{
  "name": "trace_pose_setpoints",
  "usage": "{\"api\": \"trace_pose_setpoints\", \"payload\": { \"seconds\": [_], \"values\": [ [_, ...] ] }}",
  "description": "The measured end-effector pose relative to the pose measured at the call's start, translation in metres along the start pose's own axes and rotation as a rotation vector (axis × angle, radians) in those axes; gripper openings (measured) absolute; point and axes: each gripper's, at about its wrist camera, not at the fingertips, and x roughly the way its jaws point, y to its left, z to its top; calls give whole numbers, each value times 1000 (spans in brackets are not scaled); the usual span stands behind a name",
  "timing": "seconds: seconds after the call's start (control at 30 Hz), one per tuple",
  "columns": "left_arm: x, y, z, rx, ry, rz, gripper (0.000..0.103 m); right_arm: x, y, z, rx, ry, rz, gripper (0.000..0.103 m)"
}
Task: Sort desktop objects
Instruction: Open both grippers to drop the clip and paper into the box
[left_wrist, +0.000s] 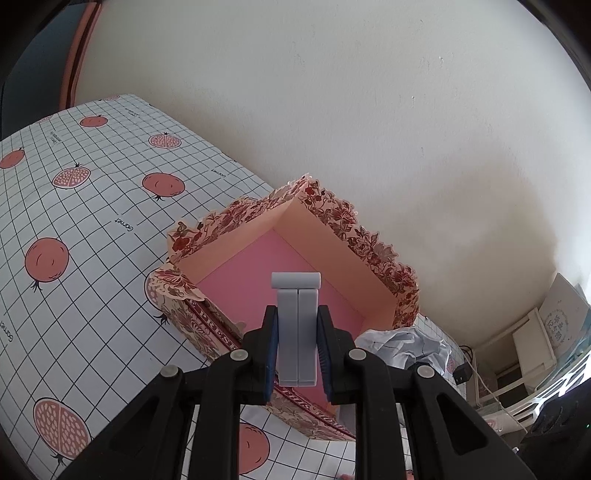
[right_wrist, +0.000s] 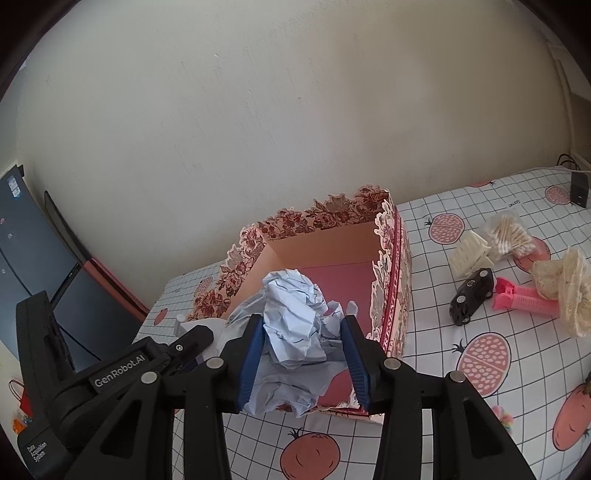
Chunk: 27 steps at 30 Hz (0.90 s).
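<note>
A floral cardboard box (left_wrist: 376, 254) with a pink floor stands open on the tablecloth; it also shows in the right wrist view (right_wrist: 325, 243). My left gripper (left_wrist: 297, 325) is shut on a grey T-shaped plastic piece (left_wrist: 296, 332) and holds it over the box's near edge. My right gripper (right_wrist: 304, 332) is shut on a crumpled pale blue paper ball (right_wrist: 295, 321) above the box's near side. The paper also shows at the right of the left wrist view (left_wrist: 406, 343).
On the pomegranate-print cloth (right_wrist: 480, 369) right of the box lie a black toy car (right_wrist: 471, 297), a pink clip (right_wrist: 524, 299), a cream comb (right_wrist: 469, 254), a bag of cotton swabs (right_wrist: 508, 236) and a lace scrunchie (right_wrist: 565, 291). A black adapter (right_wrist: 578, 190) stands far right. A monitor (right_wrist: 33, 258) stands left.
</note>
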Motion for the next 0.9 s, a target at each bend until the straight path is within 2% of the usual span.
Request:
{"api": "trace_pose_setpoints", "payload": {
  "seconds": [0.27,0.57,0.9],
  "values": [
    [-1,3,1,-21,3,4,22,-1,-1,1,-1,-4,-20,53],
    [-1,-6,1,2,11,11,22,-1,-2,1,7,1,-16,53],
    [3,-26,-4,94,19,50,22,-18,-9,14,60,-42,29,53]
  ]
}}
